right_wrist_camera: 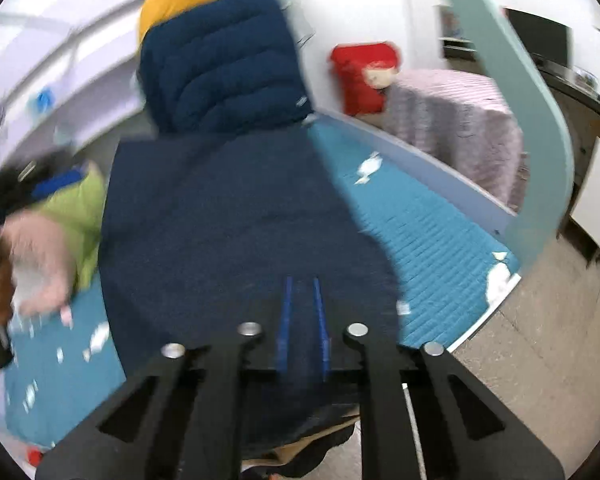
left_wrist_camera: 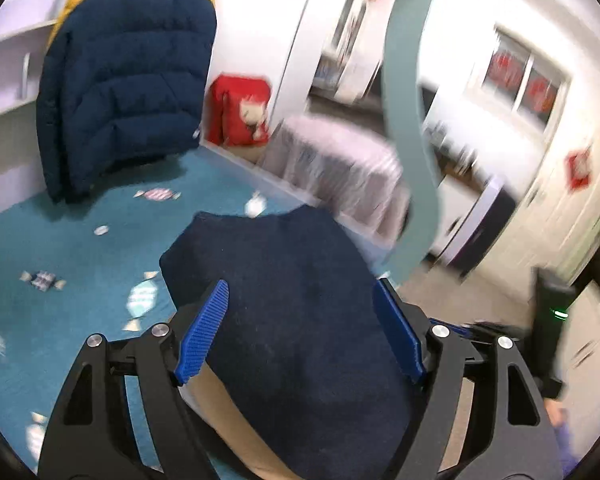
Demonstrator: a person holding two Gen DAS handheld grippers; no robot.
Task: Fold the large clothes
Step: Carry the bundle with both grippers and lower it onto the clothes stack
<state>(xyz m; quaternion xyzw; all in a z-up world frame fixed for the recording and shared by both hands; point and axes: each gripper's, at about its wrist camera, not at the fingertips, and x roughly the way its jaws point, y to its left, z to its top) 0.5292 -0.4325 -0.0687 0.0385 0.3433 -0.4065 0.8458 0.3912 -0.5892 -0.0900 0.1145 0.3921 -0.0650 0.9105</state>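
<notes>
A large dark navy garment [left_wrist_camera: 292,304] lies on the teal bedcover [left_wrist_camera: 80,248], folded into a thick block with a tan lining showing at its near edge. My left gripper [left_wrist_camera: 300,300] is open, its blue pads [left_wrist_camera: 204,328] spread wide above the garment's near end. In the right wrist view the same garment [right_wrist_camera: 228,216] stretches away from me. My right gripper [right_wrist_camera: 302,292] has its blue fingers [right_wrist_camera: 286,320] nearly together, with the navy cloth between them at its near edge.
A navy and yellow puffer jacket [left_wrist_camera: 128,76] stands at the far end of the bed. A red bag [left_wrist_camera: 240,108] and a striped covered piece [left_wrist_camera: 340,172] sit beyond. A pale green post [left_wrist_camera: 408,120] rises at the right. Green and pink clothes [right_wrist_camera: 60,224] lie left.
</notes>
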